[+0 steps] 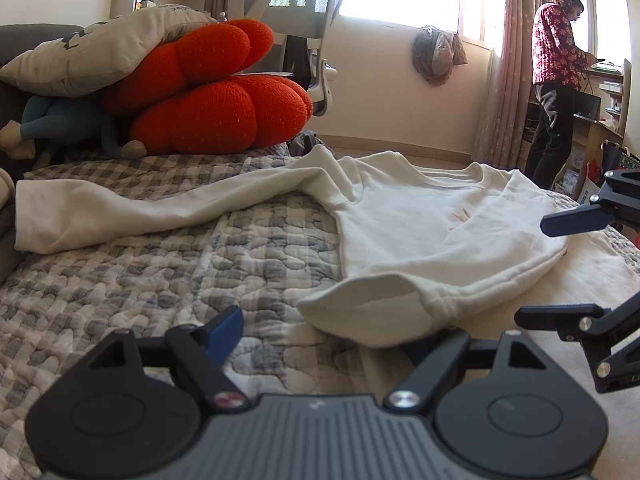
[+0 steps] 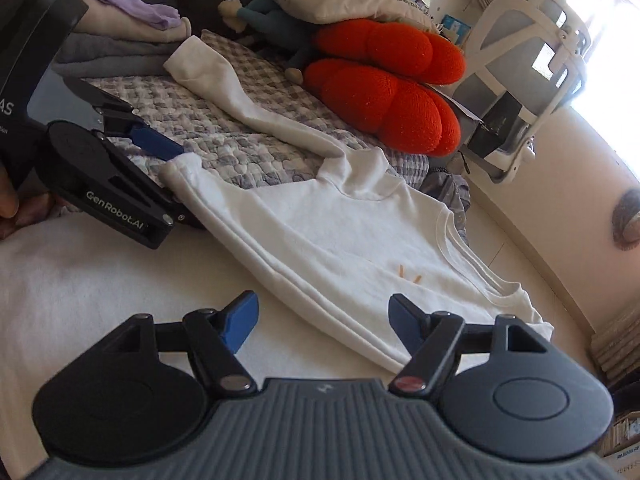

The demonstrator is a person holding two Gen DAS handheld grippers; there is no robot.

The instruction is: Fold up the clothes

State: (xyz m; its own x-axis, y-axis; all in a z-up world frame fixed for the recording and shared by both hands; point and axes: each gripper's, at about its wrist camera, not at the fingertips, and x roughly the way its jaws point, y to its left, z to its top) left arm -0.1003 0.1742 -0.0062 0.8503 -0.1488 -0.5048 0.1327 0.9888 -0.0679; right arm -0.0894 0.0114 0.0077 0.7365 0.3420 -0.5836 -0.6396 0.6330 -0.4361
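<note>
Two tongs (image 2: 322, 326), one white shirt (image 2: 348, 232)

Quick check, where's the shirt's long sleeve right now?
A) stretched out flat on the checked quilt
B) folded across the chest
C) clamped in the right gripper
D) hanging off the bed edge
A: the sleeve lies stretched out across the quilt, away from the shirt body; no gripper touches it.

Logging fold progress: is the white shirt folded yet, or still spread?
Partly folded. One side of the shirt is doubled over its body, with stacked edges showing, while the other sleeve still lies stretched across the quilt.
</note>
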